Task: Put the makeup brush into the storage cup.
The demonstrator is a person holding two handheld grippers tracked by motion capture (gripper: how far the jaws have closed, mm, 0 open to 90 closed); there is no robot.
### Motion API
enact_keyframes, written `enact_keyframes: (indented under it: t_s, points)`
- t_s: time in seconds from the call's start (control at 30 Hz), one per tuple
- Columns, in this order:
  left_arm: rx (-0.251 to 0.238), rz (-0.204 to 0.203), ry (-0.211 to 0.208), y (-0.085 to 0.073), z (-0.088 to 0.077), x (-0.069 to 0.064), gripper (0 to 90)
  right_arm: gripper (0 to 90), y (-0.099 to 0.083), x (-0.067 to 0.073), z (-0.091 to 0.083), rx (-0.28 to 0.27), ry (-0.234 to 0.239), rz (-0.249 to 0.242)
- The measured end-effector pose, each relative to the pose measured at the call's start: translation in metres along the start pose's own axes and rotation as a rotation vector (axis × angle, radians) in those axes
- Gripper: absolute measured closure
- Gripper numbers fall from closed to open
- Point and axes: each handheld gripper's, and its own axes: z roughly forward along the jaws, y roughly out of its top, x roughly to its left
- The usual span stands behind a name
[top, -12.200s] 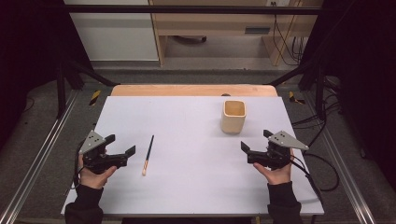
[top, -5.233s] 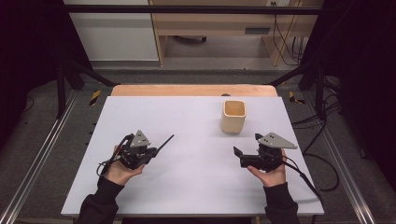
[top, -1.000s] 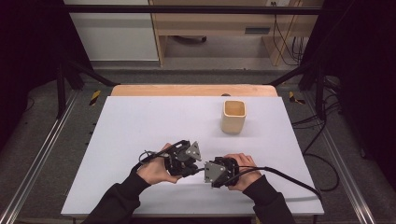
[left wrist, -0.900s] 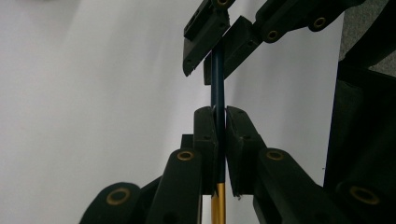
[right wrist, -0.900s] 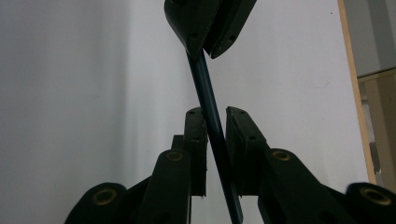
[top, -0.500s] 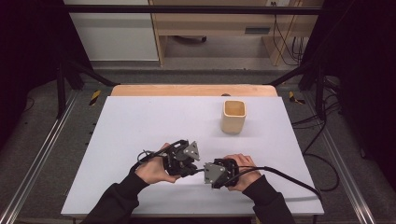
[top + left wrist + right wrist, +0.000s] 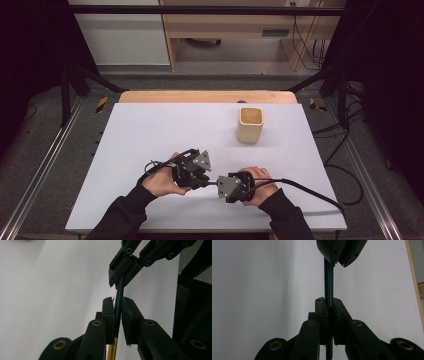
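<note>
The white table [image 7: 150, 130] carries a tan cup [image 7: 249, 124] toward its far right, well apart from the hands. Near the front edge, the left gripper [image 7: 202, 181] and right gripper [image 7: 218, 183] face each other, tips nearly meeting. Between them a dark brush [image 7: 211, 182] spans level above the table. The left jaws pinch it near its yellow end, though they have just eased slightly. The right jaws have just closed and clamp its dark shaft.

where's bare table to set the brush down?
Both grippers, left gripper and right gripper, clamp the brush near the front edge of the table. Bare sheet: the whole left half, the far strip left of the cup, and the patch right of the right hand. Crowded only around the hands.
</note>
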Motion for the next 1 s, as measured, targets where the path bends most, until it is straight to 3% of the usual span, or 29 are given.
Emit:
enact_keyframes:
  t_s: [0.23,0.4,0.57,0.67,0.8,1.0]
  points:
    - [-0.075,-0.048,0.06,-0.01,-0.012,0.006,62.1,84.9,-0.002,-0.002,0.0,0.007,0.003,0.061]
    - [-0.185,-0.115,0.138,-0.021,-0.025,0.014,45.6,84.9,-0.008,-0.008,0.002,0.026,-0.001,0.097]
    - [-0.326,-0.211,0.215,-0.035,-0.034,0.017,35.3,84.9,-0.015,-0.011,0.002,0.017,-0.002,0.169]
    - [-0.381,-0.255,0.26,-0.043,-0.038,0.019,31.4,84.9,-0.02,-0.012,0.0,0.005,-0.01,0.222]
    - [-0.435,-0.301,0.291,-0.054,-0.04,0.021,26.9,85.0,-0.028,-0.013,-0.002,-0.011,-0.019,0.292]
    - [-0.471,-0.36,0.328,-0.067,-0.037,0.02,20.3,84.9,-0.037,-0.012,-0.005,-0.044,-0.042,0.368]
